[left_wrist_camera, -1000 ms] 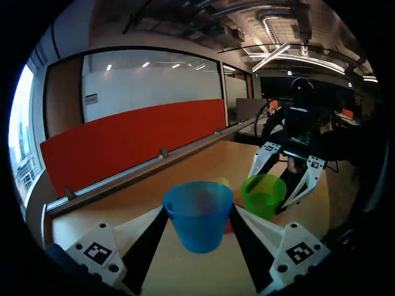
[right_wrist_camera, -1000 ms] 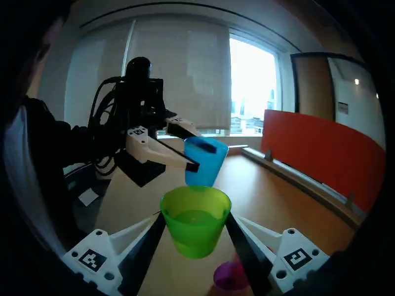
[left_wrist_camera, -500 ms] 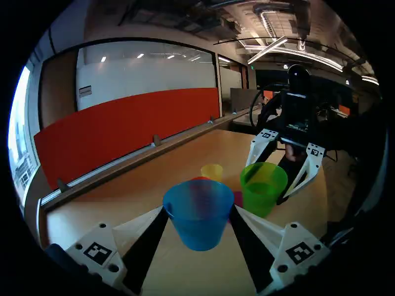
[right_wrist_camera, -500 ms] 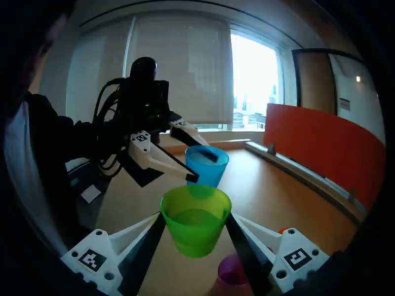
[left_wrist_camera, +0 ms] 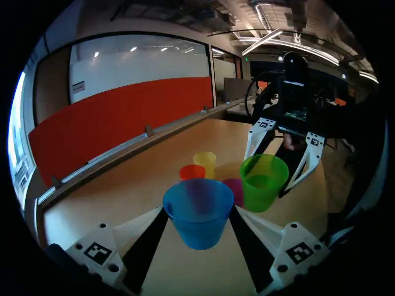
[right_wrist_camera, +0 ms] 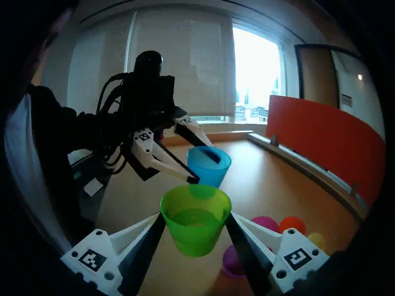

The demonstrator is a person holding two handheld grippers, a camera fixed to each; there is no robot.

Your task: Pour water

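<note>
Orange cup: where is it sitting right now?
In the left gripper view, the orange cup stands on the wooden table just beyond the held blue cup, just left of the yellow cup.

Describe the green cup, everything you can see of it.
The green cup is a translucent green plastic tumbler with a round open rim and walls tapering to a narrower base. It is upright, clamped between the two fingers of the right claw, one finger on each side. It looks partly filled with clear liquid. It seems to be held off the table. The blue cup, in the left claw, is close beside it but apart.
</note>
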